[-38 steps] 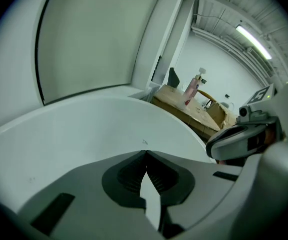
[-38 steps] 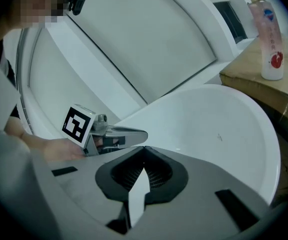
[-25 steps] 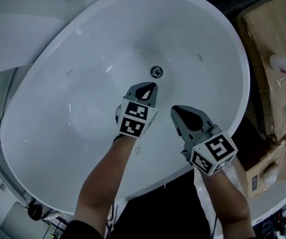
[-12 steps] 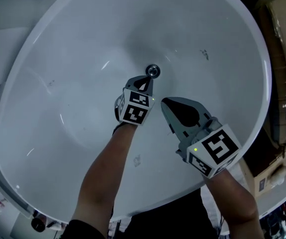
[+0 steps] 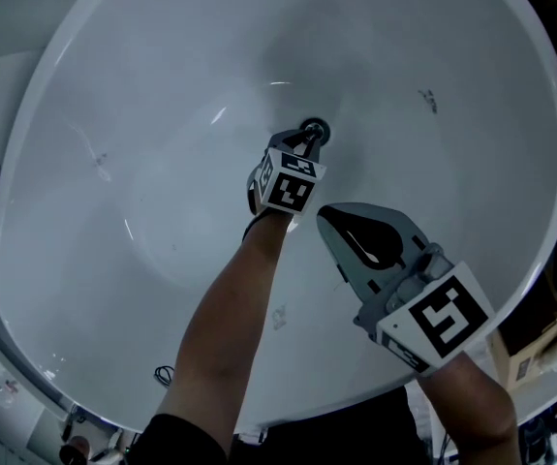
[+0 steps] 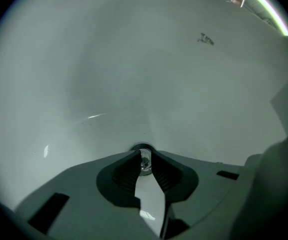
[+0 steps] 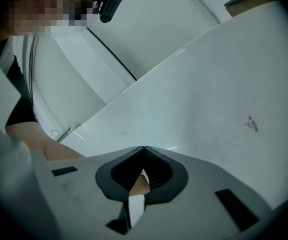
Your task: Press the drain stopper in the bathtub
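The white bathtub fills the head view. Its round chrome drain stopper sits at the bottom of the basin. My left gripper is down at the drain with its tips right at the stopper. In the left gripper view the stopper shows through a narrow gap between the tips of the left gripper, so it is slightly open. Whether the tips touch the stopper I cannot tell. My right gripper hangs higher over the near side of the tub. The right gripper is shut and holds nothing.
A small dark mark is on the far tub wall. Cardboard boxes stand beyond the tub's rim at the lower right. Pipes and fittings lie under the rim at the lower left. My left forearm shows in the right gripper view.
My left gripper has gone forward and down from short of the drain to right at the stopper. The head view has come closer to the tub. The right gripper stayed back.
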A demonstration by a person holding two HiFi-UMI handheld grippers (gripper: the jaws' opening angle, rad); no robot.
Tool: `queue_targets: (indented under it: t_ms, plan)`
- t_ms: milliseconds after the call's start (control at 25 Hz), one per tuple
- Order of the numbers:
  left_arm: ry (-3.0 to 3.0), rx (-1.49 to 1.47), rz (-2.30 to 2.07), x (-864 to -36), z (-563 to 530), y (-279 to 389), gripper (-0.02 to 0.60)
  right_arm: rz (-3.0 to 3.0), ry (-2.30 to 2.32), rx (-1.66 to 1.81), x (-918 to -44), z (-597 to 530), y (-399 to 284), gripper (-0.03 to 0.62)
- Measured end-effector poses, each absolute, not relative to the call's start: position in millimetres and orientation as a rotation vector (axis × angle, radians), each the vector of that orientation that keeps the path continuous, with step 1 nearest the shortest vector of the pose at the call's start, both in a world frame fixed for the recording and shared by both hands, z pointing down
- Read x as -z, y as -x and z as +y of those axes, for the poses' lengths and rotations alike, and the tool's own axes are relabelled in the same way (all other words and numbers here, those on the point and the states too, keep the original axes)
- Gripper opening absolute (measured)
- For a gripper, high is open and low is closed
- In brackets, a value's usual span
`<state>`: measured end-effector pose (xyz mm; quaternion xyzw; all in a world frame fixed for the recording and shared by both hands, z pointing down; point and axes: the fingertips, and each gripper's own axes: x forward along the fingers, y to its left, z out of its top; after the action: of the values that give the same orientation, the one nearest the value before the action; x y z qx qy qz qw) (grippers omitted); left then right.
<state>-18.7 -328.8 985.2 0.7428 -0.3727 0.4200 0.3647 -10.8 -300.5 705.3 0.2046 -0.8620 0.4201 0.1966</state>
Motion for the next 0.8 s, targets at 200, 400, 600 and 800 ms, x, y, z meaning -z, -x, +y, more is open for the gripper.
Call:
queue_targets:
  t_ms: [200,400,600,800]
  plan:
    - [-1.961,-1.085,-0.907,-1000.5,-331.9,13.6,0.074,-2.388,-0.639,-1.185,-713.5,-309.1,5.2,0.015]
    - [-1.979,-1.088,-0.87,-1017.0,-331.6,9.6,0.061,-2.308,-0.763,-1.185,-732.9,-319.7,-10.1,0.014]
    - [-1.938,-1.098,-0.895,-1029.6,-332.2,10.3,0.028,-2.273,-0.772,-1.171,-742.7,-318.6,-13.5,0.014]
    - [-1.941,-1.105,-0.883,-1033.9,-334.2,9.6,0.02,-2.272,-0.788,-1.187,-746.3,-320.0,-14.1,0.014]
